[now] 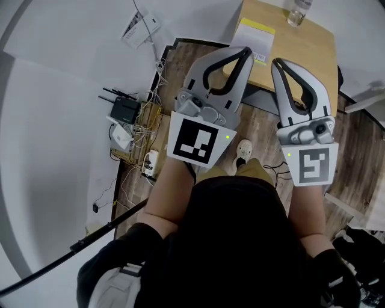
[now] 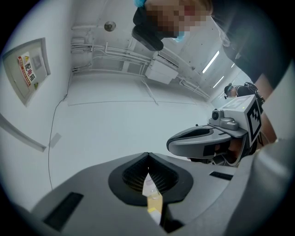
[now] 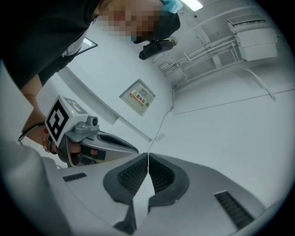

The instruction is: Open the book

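Observation:
A white book with a yellow band [image 1: 255, 37] lies shut on the wooden table [image 1: 307, 51] at the top of the head view. Both grippers are held up in front of the person, short of the table's near edge and pointing toward it. The left gripper [image 1: 245, 54] is shut with nothing in it, its tips in line with the book's near edge. To its right, the right gripper [image 1: 277, 62] is shut and empty too. In the left gripper view the jaws [image 2: 147, 156] meet against a white wall. The right gripper view shows its jaws [image 3: 148, 156] closed likewise.
A clear bottle [image 1: 298, 12] stands on the table's far side. Left of the table, on the wood floor by the white wall, sit a black router [image 1: 124, 110], tangled cables and a power strip [image 1: 149, 161]. A black rod [image 1: 66, 252] crosses the bottom left.

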`<state>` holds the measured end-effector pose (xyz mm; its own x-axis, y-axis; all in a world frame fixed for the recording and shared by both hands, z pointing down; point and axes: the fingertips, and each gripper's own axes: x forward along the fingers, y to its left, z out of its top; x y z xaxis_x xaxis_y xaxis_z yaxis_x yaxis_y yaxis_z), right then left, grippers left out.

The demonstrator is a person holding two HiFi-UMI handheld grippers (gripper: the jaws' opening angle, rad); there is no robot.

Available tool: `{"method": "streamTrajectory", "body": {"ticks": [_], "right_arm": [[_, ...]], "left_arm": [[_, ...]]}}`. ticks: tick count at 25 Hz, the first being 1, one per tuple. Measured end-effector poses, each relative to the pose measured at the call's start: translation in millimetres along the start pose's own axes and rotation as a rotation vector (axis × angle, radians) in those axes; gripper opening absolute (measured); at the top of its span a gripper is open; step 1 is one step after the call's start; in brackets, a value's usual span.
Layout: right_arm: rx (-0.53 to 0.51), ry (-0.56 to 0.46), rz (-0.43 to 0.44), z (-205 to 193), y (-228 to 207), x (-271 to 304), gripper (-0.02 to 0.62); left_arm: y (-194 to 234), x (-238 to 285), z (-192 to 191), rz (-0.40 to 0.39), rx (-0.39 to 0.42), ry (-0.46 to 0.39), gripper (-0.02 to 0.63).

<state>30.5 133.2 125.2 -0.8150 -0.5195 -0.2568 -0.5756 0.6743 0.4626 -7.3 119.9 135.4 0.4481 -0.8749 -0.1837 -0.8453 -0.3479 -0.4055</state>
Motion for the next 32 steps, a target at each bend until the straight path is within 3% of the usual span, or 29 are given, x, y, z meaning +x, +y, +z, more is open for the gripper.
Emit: {"method": "streamTrajectory", "body": {"ticks": [21, 32], "right_arm": [[0.012, -0.023, 0.081, -53, -59, 34, 0.031], [0.005, -0.012, 0.094, -71, -76, 43, 0.031]], "left_arm": [[16, 75, -36, 0.067, -0.028, 0.058, 0.011], [15, 104, -46, 0.037, -0.032, 0.062, 0.011]]}}
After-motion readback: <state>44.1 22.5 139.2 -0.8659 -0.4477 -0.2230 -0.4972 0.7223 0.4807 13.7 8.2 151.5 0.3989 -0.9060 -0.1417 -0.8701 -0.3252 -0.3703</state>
